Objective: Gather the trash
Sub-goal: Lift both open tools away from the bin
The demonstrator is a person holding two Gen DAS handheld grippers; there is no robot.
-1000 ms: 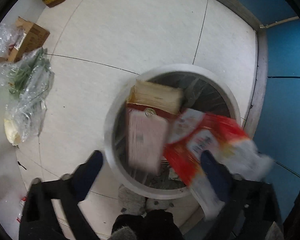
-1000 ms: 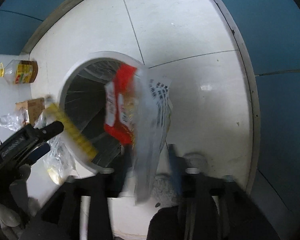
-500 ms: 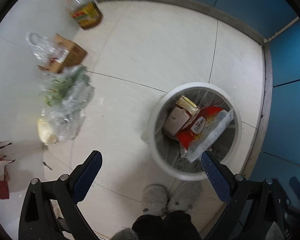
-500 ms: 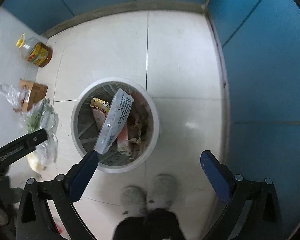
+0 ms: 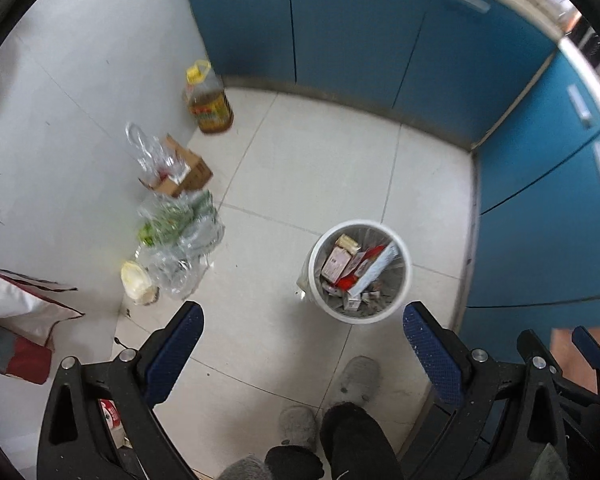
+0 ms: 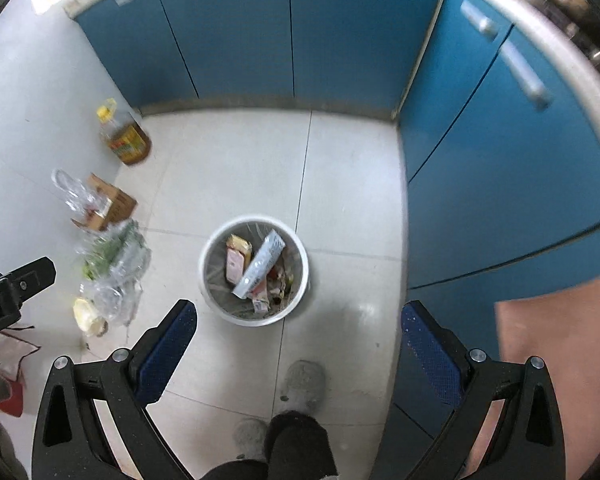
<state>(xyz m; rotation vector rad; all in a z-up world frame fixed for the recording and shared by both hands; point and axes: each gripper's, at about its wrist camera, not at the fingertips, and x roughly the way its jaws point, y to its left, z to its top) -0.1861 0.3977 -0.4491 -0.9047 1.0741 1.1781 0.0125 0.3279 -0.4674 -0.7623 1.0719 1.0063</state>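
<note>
A white round bin [image 5: 405, 280] [image 6: 300, 280] stands on the tiled floor far below both grippers. Inside it lie a pink carton [image 5: 336, 262] [image 6: 235, 266], a yellowish box [image 6: 239, 244], a red packet [image 5: 362, 266] and a white printed bag [image 6: 262, 262] [image 5: 376, 270]. My left gripper [image 5: 300, 334] hangs high above the floor, open, with nothing between its blue pads. High over the bin, my right gripper [image 6: 298, 332] is open too and holds nothing.
Against the left wall stand an oil bottle [image 5: 208, 100] [image 6: 124, 136], a cardboard box [image 5: 184, 174] [image 6: 108, 206] and clear plastic bags with greens [image 5: 180, 236] [image 6: 112, 264]. Blue cabinets [image 5: 360, 28] close off the back and right. A person's grey slippers [image 5: 356, 376] [image 6: 304, 380] stand in front of the bin.
Both grippers let go of the packets, which fell into the bin. Both hands then rose a long way, so the bin looks much smaller and the cabinets came into view.
</note>
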